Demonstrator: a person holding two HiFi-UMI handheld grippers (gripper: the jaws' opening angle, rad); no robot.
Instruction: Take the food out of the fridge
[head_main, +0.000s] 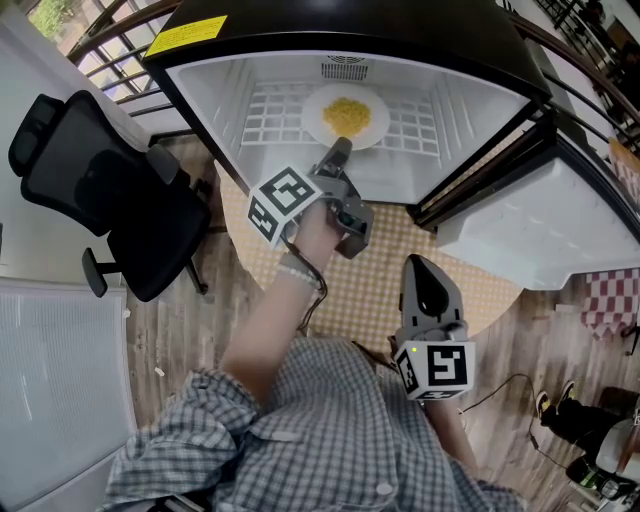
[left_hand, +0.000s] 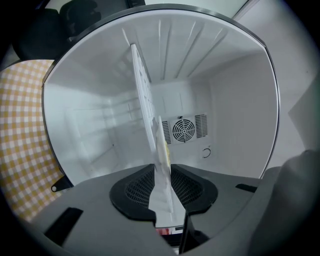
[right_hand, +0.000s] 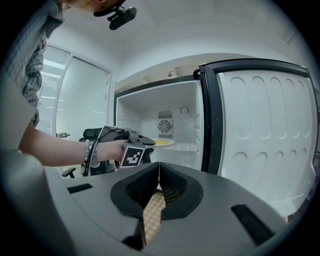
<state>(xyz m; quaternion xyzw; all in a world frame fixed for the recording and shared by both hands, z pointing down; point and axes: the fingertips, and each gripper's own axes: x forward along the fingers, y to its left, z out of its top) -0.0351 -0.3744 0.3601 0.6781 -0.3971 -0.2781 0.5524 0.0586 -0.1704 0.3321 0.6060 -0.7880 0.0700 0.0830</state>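
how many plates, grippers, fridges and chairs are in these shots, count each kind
white round plate of yellow food: 1
grey handheld grippers: 2 (left gripper, right gripper)
open black fridge with white inside: 1
black office chair: 1
total: 5

The plate (head_main: 346, 116) lies on the shelf (head_main: 268, 116) inside the fridge (head_main: 215, 95), chair (head_main: 95, 185) at its left, door (head_main: 540, 235) at its right.

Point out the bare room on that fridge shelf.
Free: the wire shelf left of the plate, up to the fridge wall, and right of it, toward the open door. Crowded: the front middle, where the left gripper grips the plate's rim.
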